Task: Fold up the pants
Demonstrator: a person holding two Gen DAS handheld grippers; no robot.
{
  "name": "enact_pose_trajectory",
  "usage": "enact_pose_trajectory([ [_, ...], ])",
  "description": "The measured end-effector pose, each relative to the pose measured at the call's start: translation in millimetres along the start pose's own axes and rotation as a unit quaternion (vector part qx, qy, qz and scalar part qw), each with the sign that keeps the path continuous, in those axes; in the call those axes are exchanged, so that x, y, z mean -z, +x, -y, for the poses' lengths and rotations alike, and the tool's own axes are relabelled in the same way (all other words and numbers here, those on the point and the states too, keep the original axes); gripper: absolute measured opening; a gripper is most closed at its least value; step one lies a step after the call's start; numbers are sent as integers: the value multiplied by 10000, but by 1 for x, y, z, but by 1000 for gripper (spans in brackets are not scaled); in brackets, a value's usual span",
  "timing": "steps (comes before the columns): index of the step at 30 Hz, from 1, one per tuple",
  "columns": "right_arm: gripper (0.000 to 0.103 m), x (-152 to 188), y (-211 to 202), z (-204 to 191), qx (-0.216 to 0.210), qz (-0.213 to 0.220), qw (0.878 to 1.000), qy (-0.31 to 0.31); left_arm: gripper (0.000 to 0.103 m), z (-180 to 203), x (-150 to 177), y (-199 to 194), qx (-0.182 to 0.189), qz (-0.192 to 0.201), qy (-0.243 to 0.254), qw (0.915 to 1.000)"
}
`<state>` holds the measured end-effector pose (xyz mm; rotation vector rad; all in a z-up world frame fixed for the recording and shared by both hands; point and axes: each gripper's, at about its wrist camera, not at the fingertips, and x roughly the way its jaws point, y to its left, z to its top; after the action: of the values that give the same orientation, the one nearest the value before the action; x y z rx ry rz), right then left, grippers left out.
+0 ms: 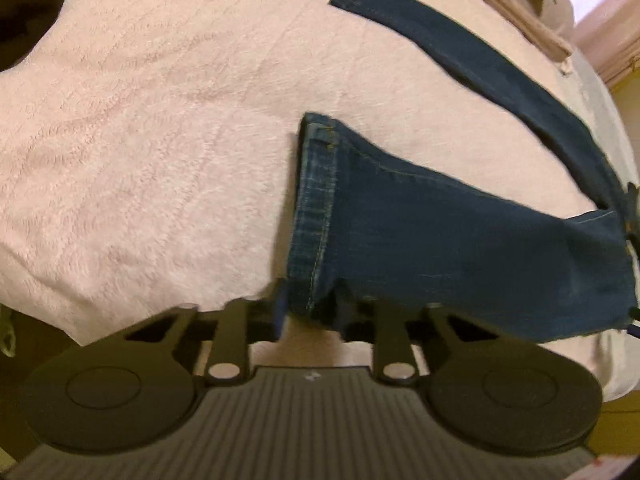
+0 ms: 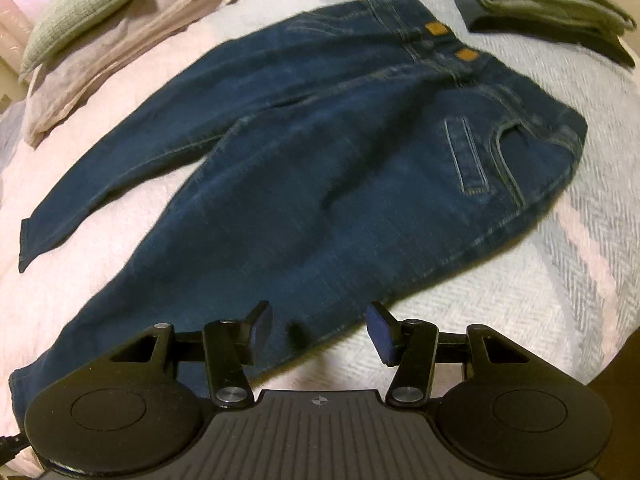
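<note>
On the bed (image 2: 560, 272), the jeans (image 2: 320, 168) lie spread across a pink blanket (image 1: 140, 140) and a pale herringbone cover, waistband toward a folded stack (image 2: 540, 4) and the two legs splayed apart. The left hand-held gripper (image 1: 310, 314) is clamped on the near leg's hem (image 1: 316, 208), its corner lifted off the blanket. The right hand-held gripper (image 2: 320, 330) hovers with its pads apart above the same leg's outer edge, holding nothing. The step looks like laying this leg over the far leg (image 1: 480, 64). To do it well, carry the hem across low and taut, match hem to hem, and let the right pinch the side seam so the thigh follows without bunching.
</note>
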<state>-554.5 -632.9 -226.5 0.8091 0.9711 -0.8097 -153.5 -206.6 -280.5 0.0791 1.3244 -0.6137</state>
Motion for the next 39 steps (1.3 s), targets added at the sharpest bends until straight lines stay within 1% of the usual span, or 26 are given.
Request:
enact_pose_trajectory([
  [2,50,-3,-6,-3,12,73,10000,-21,16,7,6,-21,-71,130,85,9999],
  [4,50,-6,-10,-5,-6,164,9999,-7,16,10,12,-36,-110,147,114,9998],
  [6,50,-6,-11,-4,-9,184,9998,6,16,11,19,-34,-166,42,97,9998],
  [8,50,-8,-13,-4,7,160,9998,70,16,9,18,-23,-260,-33,108,9996],
  [9,50,-8,-16,-3,3,165,9998,117,18,10,16,-18,-317,-59,142,9994],
  [10,50,-8,-19,-2,-10,181,9998,126,21,13,14,-17,-417,-84,233,9988],
  [12,50,-8,-28,0,-9,237,9996,128,24,13,12,-22,-597,-63,353,9976],
  [13,50,-9,-32,1,-7,251,9996,144,27,13,12,-27,-686,-42,417,9968],
  [14,50,-9,-36,2,-12,271,9995,169,26,13,10,-32,-822,-2,505,9953],
  [15,50,-8,-42,3,-16,306,9993,200,23,13,8,-37,-974,64,595,9934],
  [16,50,-8,-48,3,-14,354,9991,237,23,14,6,-42,-1068,125,671,9919],
  [18,50,-8,-58,4,-21,458,9984,342,23,17,-1,-56,-1115,292,793,9902],
  [20,50,-10,-69,7,-45,561,9973,476,23,24,-11,-66,-1076,445,952,9886],
  [23,50,-10,-81,13,-84,654,9955,687,24,46,-26,-76,-896,609,1224,9865],
  [26,51,-11,-91,23,-91,735,9930,916,24,77,-41,-78,-677,757,1489,9836],
  [30,51,-18,-105,38,-43,800,9910,1072,30,125,-50,-79,-387,791,1752,9806],
  [32,51,-26,-109,46,-44,804,9919,979,34,152,-50,-81,-200,789,1822,9799],
  [35,52,-40,-112,56,-70,688,9947,756,38,195,-45,-78,-82,816,1987,9766],
  [37,53,-55,-112,66,-139,577,9970,489,45,223,-41,-74,-24,860,2002,9760],
  [39,58,-70,-112,77,-167,473,9986,156,49,253,-33,-70,-21,887,1994,9759],
])
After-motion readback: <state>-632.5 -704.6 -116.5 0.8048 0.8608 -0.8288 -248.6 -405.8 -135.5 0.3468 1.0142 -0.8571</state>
